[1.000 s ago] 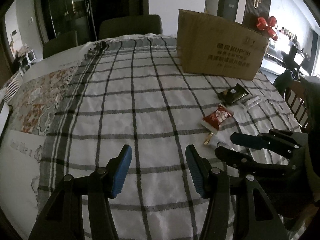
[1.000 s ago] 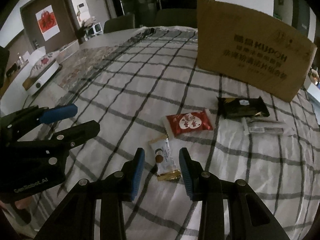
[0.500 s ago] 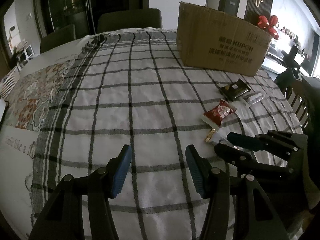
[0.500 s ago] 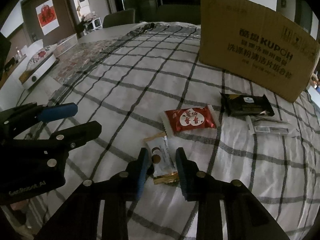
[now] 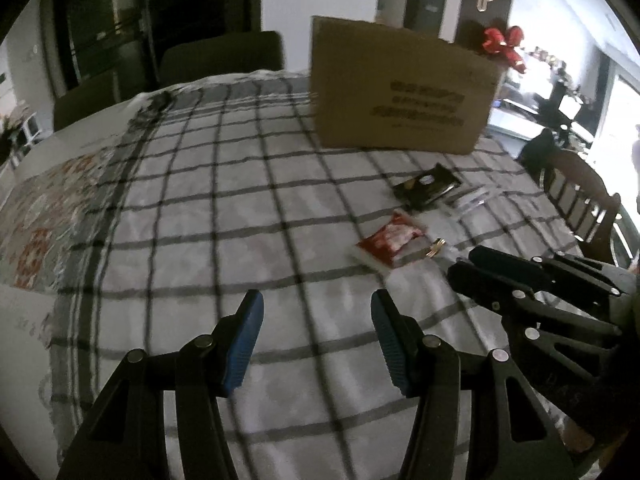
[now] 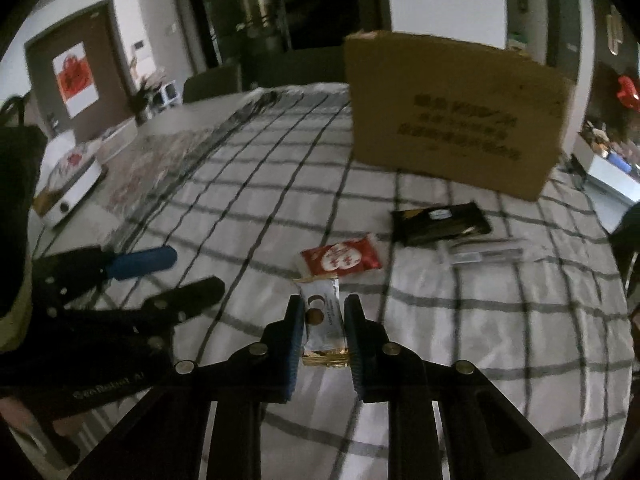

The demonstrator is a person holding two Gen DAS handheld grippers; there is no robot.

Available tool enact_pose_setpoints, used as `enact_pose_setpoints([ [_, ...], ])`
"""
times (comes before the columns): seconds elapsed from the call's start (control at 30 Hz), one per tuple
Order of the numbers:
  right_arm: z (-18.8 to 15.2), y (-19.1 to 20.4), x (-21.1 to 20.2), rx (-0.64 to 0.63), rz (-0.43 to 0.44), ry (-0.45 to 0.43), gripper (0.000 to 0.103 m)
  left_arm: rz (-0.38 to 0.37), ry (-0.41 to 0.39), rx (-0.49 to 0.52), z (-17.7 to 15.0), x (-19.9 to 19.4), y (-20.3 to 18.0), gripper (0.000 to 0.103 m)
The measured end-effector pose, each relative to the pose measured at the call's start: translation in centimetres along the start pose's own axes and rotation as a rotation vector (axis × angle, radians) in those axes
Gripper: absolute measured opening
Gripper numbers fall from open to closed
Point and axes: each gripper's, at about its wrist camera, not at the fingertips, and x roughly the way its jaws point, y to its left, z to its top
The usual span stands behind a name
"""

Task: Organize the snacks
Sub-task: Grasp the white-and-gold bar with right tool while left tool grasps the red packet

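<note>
Blue-padded and spread apart over bare checked cloth [image 5: 200, 208], the left hand-held gripper [image 5: 316, 340] holds nothing, while to its right the right hand-held gripper [image 6: 320, 332] has just been closing and now pinches the white-and-gold snack packet [image 6: 322, 320] by its long edges, just in front of the red packet [image 6: 344, 258]. Further right on the worktop lie the black packet [image 6: 440, 222] and a clear wrapper [image 6: 486, 254], with the cardboard box [image 6: 452, 112] standing behind them. To do this step well, I would keep the squeeze firm but gentle, lift the packet clear of the red one, and carry it level to the box, likely its destination.
</note>
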Motion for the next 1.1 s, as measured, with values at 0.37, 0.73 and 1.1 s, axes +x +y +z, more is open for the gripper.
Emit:
enact_pose_setpoints([
  [0.37, 0.0, -3.2, -0.3, 0.120, -0.076, -0.026, 0.017, -0.108, 0.005, 0.153, 2.5, 3.2, -2.9, 0.055],
  [0.73, -0.4, -4.9, -0.2, 0.171, -0.078, -0.022, 0.018, -0.121, -0.013, 0.270, 3.6, 5.1, -4.8, 0.055],
  [1.1, -0.4, -5.2, 0.7, 0.182, -0.092, 0.002, 0.018, -0.151, 0.029, 0.256, 3.7, 8.0, -5.1, 0.034],
])
